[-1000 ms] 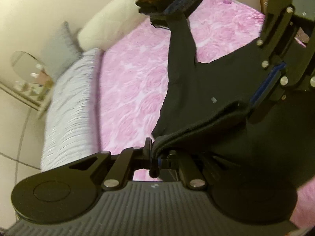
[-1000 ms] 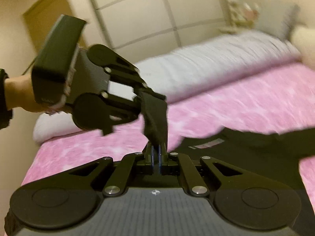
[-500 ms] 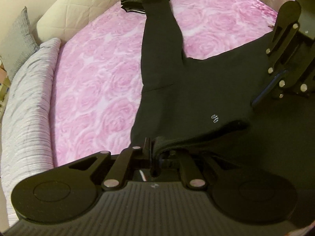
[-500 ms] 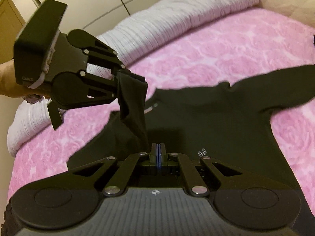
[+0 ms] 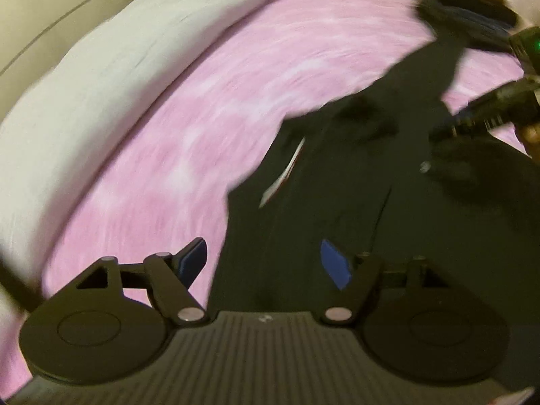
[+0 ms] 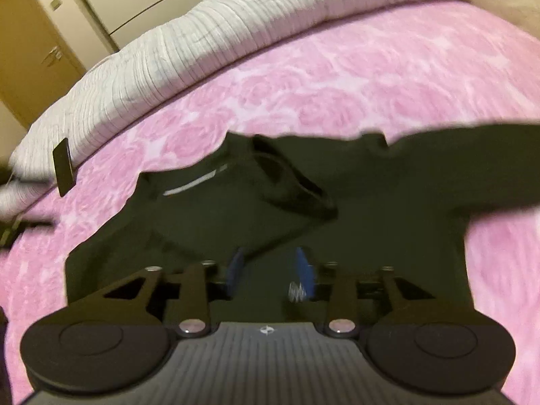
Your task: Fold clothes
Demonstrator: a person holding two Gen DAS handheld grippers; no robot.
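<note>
Left gripper (image 5: 263, 263) jaws opening, blue pads apart, nothing pinched; black shirt (image 5: 337, 185) lies under and beyond it. Right gripper (image 6: 270, 270) jaws opening too, pads off the cloth, shirt spread flat on the pink rose bedspread (image 6: 337, 77). Left view is blurred and catches the right gripper at far right; right view shows collar, label, sleeve. Grey-white quilt (image 6: 202, 40) far, wardrobe doors (image 6: 30, 44) behind.

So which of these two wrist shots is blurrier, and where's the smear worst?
Left wrist view: the blurrier, with the pink bedspread and black garment streaked in arcs, while the left gripper stays sharp. Right wrist view: mostly crisp, rose pattern readable, smearing only at the far sleeve and lower right. Both are fisheye-bowed under warm, dim light.
</note>
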